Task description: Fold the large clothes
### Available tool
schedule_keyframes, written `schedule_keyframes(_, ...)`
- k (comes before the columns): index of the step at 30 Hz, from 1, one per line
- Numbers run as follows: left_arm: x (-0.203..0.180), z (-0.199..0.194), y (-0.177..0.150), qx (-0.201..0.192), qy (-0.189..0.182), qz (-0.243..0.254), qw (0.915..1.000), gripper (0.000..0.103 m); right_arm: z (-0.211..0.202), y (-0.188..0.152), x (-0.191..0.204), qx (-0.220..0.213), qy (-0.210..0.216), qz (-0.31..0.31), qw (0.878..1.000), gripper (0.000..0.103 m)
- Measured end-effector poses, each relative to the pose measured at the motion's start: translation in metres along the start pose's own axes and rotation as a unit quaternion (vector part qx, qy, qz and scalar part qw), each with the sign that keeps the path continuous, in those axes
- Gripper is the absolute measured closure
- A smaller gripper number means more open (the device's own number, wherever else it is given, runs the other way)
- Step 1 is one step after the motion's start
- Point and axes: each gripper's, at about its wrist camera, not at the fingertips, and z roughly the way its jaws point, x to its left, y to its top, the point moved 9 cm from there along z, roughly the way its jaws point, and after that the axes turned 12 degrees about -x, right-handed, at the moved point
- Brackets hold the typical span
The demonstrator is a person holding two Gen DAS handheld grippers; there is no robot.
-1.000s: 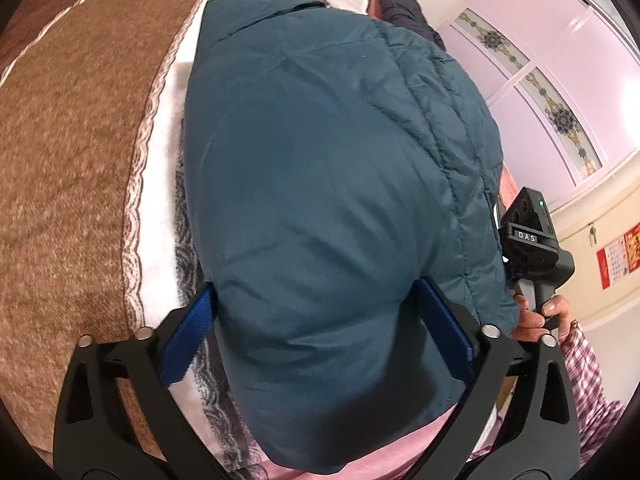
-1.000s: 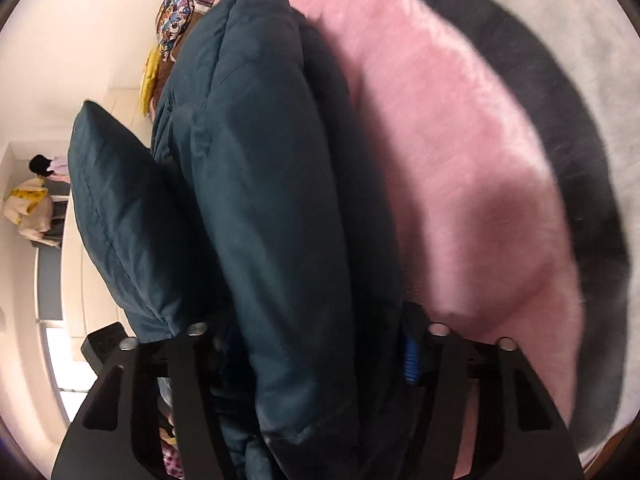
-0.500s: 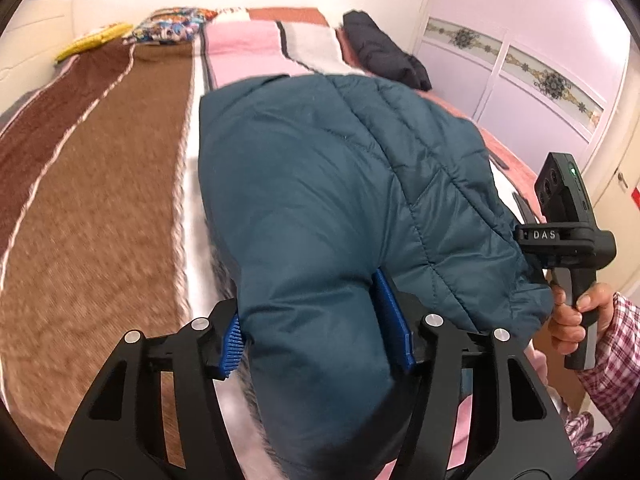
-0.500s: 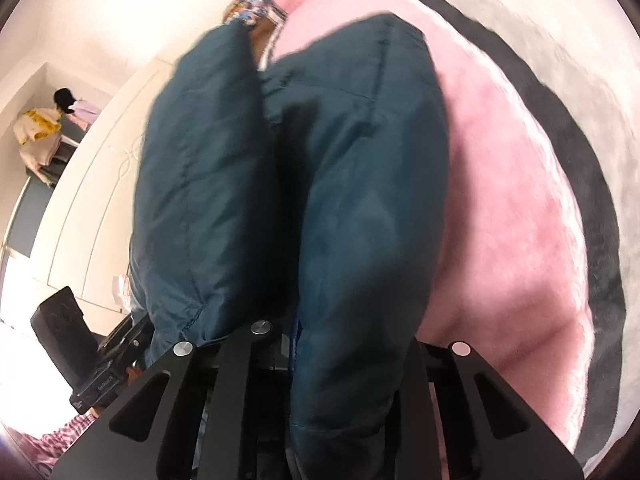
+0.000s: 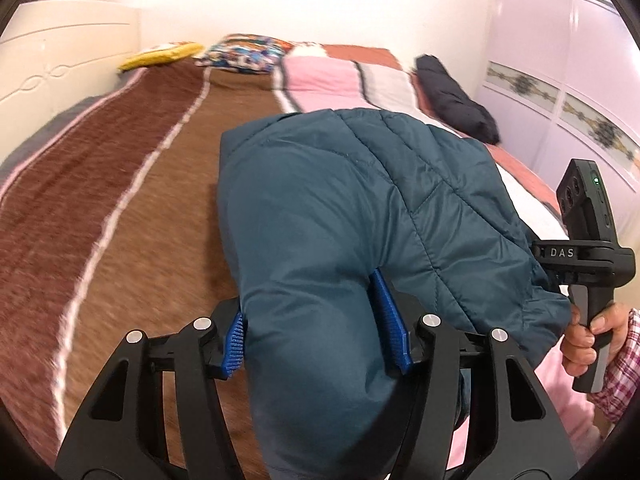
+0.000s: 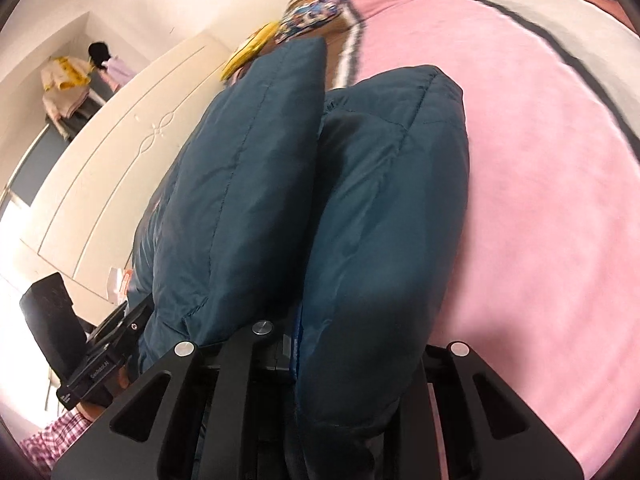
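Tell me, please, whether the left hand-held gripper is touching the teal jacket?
Touching. The left wrist view shows the left hand-held gripper with both blue pads pressed into a bunched fold of the teal jacket.

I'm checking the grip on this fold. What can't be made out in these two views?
- Right wrist view: the right gripper pads, buried under the teal jacket.
- Left wrist view: the jacket's lower hem, cut off by the bottom edge behind the left gripper.
- Left wrist view: the brown blanket weave, motion-blurred.
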Motion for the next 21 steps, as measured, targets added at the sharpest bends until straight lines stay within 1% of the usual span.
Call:
schedule_keyframes(4,0.028,0.012,0.006,-0.002,0.016,-0.01,0.9998,0.047,0.017,-0.001,0.007,0.008,0.003,-0.015,1.0,0.082)
schedule_keyframes(7,0.045,0.018,0.002,0.0,0.018,-0.017,0.9997,0.047,0.021,-0.002,0.004,0.013,-0.001,-0.026,1.0,0.082)
schedule_keyframes(11,0.052,0.02,-0.011,0.006,0.012,-0.023,0.9997,0.045,0.032,-0.001,0.011,0.018,-0.018,-0.033,0.999,0.083)
schedule_keyframes(14,0.052,0.02,-0.017,0.008,0.009,-0.028,0.9995,0.039,0.033,-0.007,0.005,0.022,-0.031,-0.023,0.999,0.083)
schedule_keyframes(15,0.051,0.018,-0.018,0.009,0.01,-0.033,0.9994,0.036,0.032,-0.01,0.002,0.022,-0.034,-0.017,0.999,0.082)
schedule_keyframes(16,0.052,0.018,-0.018,0.011,0.012,-0.038,0.9991,0.034,0.031,-0.009,0.001,0.023,-0.036,-0.011,0.999,0.078)
schedule_keyframes(20,0.056,0.015,-0.02,0.025,0.016,-0.062,0.9976,0.031,0.018,-0.014,-0.009,0.031,-0.056,0.009,0.998,0.07)
schedule_keyframes(21,0.057,0.013,-0.021,0.028,0.019,-0.068,0.9971,0.031,0.016,-0.014,-0.009,0.034,-0.06,0.012,0.998,0.066)
